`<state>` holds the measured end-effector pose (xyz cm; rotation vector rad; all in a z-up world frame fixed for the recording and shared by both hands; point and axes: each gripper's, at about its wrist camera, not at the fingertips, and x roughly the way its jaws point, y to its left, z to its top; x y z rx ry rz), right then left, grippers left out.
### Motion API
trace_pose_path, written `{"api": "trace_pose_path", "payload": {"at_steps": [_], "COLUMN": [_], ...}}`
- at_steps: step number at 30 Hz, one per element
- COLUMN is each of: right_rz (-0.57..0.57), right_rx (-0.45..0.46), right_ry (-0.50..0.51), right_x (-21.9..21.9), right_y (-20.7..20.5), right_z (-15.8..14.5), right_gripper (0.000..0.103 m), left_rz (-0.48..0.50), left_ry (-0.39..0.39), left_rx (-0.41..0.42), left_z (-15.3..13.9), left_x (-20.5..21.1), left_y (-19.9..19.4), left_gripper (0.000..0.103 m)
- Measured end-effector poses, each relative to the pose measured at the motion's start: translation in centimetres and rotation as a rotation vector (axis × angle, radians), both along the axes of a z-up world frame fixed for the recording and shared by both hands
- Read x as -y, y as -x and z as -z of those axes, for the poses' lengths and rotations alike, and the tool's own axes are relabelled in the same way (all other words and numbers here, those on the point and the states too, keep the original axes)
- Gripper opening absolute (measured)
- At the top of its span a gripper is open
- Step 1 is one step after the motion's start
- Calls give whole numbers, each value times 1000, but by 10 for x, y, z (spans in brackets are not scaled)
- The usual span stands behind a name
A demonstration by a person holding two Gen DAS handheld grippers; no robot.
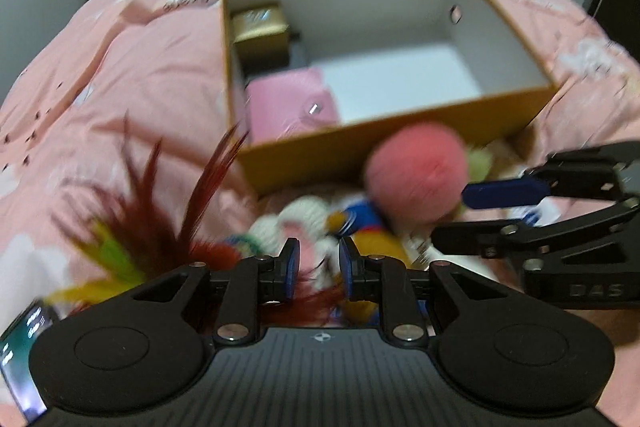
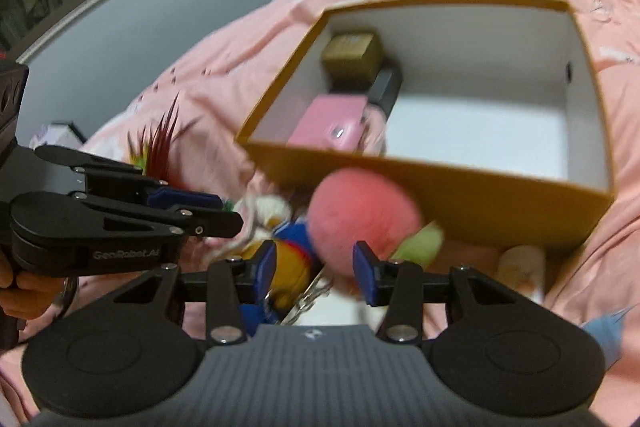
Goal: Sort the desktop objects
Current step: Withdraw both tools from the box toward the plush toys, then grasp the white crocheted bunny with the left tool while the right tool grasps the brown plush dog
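Open tan box [image 1: 400, 143] sits on the pink bedspread [image 1: 120, 87], straight ahead of both sets of jaws; its near wall is the closest hard edge. Inside, against the left wall: gold cube [image 1: 260, 27] at the far corner, pink case [image 1: 292, 103] nearer, a dark block [image 2: 386, 89] between them. The right part of the box floor [image 2: 480, 131] is bare white. Left gripper [image 1: 319, 269]: jaws nearly together with a narrow gap; whether they pinch anything is unclear through the blur. Red and yellow-green feathers [image 1: 160, 227] fan out to its left. Right gripper [image 2: 315, 269]: jaws spread wide, holding nothing. A blurred pink pom-pom [image 2: 366, 217] lies just ahead of the right jaws, against the box's near wall, with a light-green ball [image 2: 424, 245] touching its right side. A heap of small toys lies between the jaws and the box: white knitted piece [image 1: 296, 223], blue-and-yellow plush [image 2: 290, 259], metal chain [image 2: 312, 297]. A phone [image 1: 20, 359] lies at the far left of the left jaws.
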<state>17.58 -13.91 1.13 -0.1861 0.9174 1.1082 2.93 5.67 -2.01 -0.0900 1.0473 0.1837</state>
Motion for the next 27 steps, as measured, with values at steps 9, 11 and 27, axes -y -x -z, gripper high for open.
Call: {"api": "trace_pose_path", "payload": {"at_steps": [9, 11, 27], "right_rz": [-119, -124, -234], "right_rx": [-51, -67, 43], "right_ry": [115, 132, 272], "right_x": [-35, -42, -82], "right_y": [8, 7, 22], "right_z": [17, 21, 45], "right_gripper": [47, 49, 71], "left_rz": [-6, -13, -49], "left_ry": [51, 63, 65], "left_rx": [-58, -62, -104], "left_z": [12, 13, 16], "left_x": [-21, -24, -36], "left_y": [8, 9, 10], "left_gripper": [29, 32, 44]}}
